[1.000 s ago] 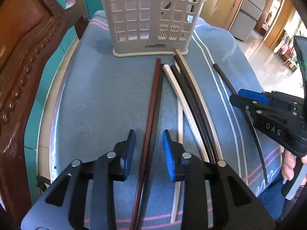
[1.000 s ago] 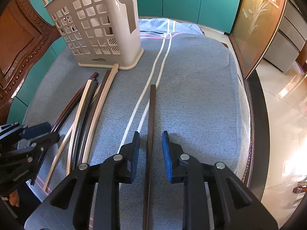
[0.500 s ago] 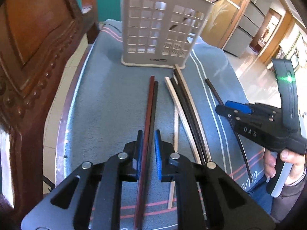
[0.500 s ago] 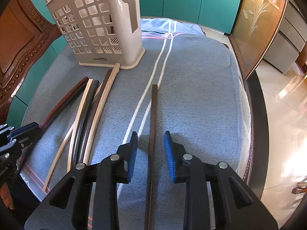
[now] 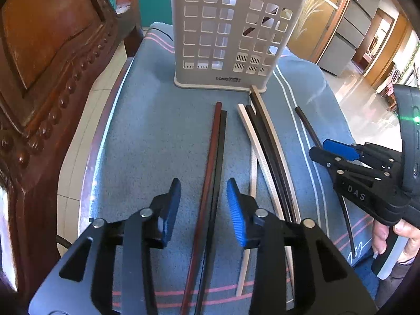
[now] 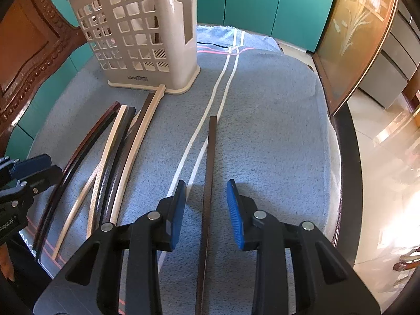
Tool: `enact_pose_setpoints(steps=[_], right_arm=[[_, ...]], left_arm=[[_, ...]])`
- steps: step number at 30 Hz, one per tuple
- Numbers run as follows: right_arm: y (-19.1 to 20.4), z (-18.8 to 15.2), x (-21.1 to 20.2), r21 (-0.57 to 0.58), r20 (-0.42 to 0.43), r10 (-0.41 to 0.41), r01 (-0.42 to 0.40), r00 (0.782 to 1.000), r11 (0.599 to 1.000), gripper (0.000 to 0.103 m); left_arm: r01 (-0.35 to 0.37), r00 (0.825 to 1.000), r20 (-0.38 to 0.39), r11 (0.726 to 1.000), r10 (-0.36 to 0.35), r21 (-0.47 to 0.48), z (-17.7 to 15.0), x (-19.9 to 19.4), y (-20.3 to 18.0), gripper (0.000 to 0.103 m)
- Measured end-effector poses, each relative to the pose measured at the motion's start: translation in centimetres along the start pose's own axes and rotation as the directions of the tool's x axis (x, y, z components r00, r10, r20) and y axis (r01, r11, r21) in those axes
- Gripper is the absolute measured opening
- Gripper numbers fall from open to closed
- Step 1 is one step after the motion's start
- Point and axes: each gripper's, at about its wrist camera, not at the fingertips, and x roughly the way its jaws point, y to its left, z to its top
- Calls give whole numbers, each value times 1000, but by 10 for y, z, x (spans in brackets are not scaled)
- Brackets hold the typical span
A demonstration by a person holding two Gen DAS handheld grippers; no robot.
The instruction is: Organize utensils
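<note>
Though briefly pinched, the red-and-black pair (image 5: 212, 173) lay released between the reopened left tongs (image 5: 203, 210); right tongs (image 6: 206, 210) stayed spread.

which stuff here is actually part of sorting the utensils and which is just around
Part of the job: loose chopsticks, red-brown and black pair, lone dark chopstick, slotted holder, left gripper, right gripper.

Just around: blue cloth, carved wooden chair, teal cabinets.
</note>
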Motion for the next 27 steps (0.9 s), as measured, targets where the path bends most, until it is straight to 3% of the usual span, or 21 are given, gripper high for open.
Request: enact_pose_setpoints(steps=[1,2,4,10,15,22,27], right_arm=[[1,-1,0,-3,1,2,-2,1000,1000,28],[1,-1,0,-4,3,13,-13,1000,1000,16],[1,-2,-1,-3,5,25,-25,1000,1000,7],[-8,3,-10,52,49,50,-53,998,997,7],[-6,1,-2,43,3,44,-44,999,998,7],[-8,-1,-3,39,2,46,-46,999,998,9],[-10,-1,-2,42,-2,49,-49,999,998,10]], left_arm=[[-4,1000,4,1000,3,1,1,0,0,38],[-8,1000,9,1000,8,1,3,1,-1,38],[-22,999,28,1000,22,-7,5,0,1,38],[-43,999,27,999,44,-30,11,6,8,38],[-54,999,9,998,54,-15,15,17,1,38],[-102,995,3,995,102,-14,18,27,0,40],[-92,996,-7,996,92,2,17,30,-2,40]])
